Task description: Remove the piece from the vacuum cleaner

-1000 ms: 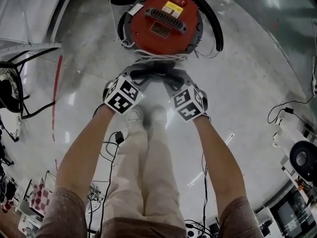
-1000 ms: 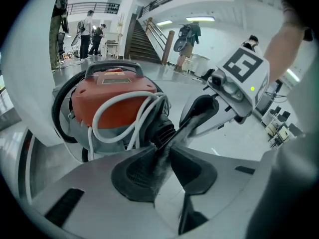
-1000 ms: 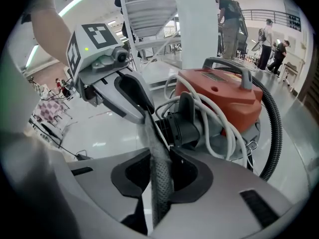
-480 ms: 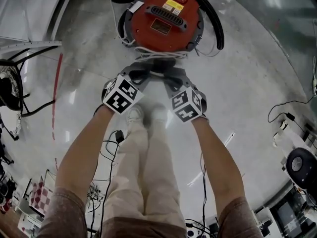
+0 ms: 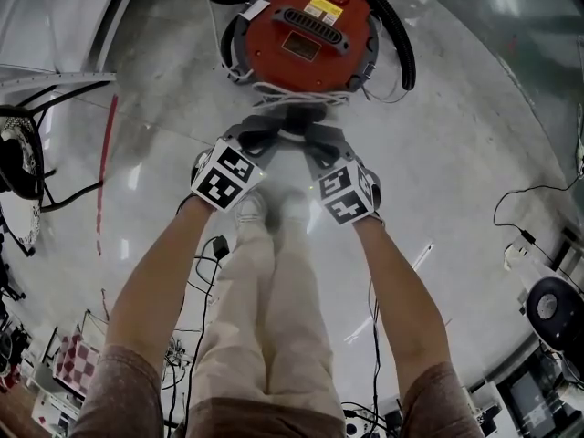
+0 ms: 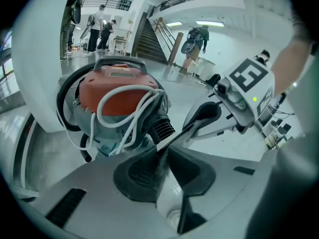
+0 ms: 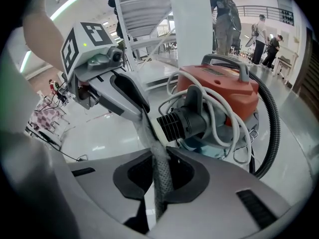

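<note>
The red vacuum cleaner [image 5: 306, 39] stands on the floor ahead, with a white cord wound round it and a black ribbed port [image 7: 172, 126] facing me. A thin grey mesh piece [image 7: 158, 171] runs between both grippers just in front of that port. My left gripper [image 5: 266, 137] is shut on one end of the piece [image 6: 174, 139]. My right gripper [image 5: 310, 140] is shut on the other end. The two grippers point at each other, tips almost touching. In the head view the piece itself is mostly hidden by the jaws.
A black corrugated hose [image 5: 397, 35] loops round the vacuum's right side. Cables [image 5: 538, 203] and equipment lie at the right and bottom edges, a black stand [image 5: 18, 167] at the left. The person's legs and shoes [image 5: 251, 210] are below the grippers. People stand far off by a staircase [image 6: 102, 26].
Both grippers have drawn a little closer together and nearer the vacuum cleaner. The vacuum cleaner sits slightly higher in the head view.
</note>
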Demonstrator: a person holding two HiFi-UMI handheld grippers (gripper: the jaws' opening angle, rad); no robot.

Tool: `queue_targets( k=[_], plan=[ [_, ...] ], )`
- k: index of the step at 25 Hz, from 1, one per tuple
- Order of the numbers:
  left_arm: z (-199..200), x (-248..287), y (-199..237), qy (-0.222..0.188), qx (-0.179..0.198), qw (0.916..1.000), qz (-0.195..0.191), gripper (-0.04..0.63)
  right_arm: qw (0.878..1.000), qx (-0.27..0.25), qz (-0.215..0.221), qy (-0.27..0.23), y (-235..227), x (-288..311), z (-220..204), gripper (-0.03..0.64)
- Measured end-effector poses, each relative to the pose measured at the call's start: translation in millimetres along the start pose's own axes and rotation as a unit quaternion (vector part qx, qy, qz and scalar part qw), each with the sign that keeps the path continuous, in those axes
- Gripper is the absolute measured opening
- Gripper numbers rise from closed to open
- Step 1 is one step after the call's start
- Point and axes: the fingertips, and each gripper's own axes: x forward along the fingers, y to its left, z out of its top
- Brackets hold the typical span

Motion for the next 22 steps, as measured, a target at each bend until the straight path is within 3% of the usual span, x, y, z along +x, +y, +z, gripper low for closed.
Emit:
queue_targets(
  k=[9,14,22],
  plan=[
    [-6.8,-4.9,-6.4,0.001,-0.019,0.9998,0.001,0.074,1.0,0.012,0.006,0.003,6.7,-1.4,-2.6,0.028],
    [-33.1,-4.8,-26.3,0.024,-0.004,0.9995,-0.021,0.063,0.999,-0.031,0.026,0.022,30.7,-2.0,-21.1,0.023],
    [-37.6,-8.0,-43.4,0.026,-0.015,0.9993,-0.022,0.064,0.999,0.014,0.025,0.018,39.9,-13.0,-33.3,0.025]
  ],
)
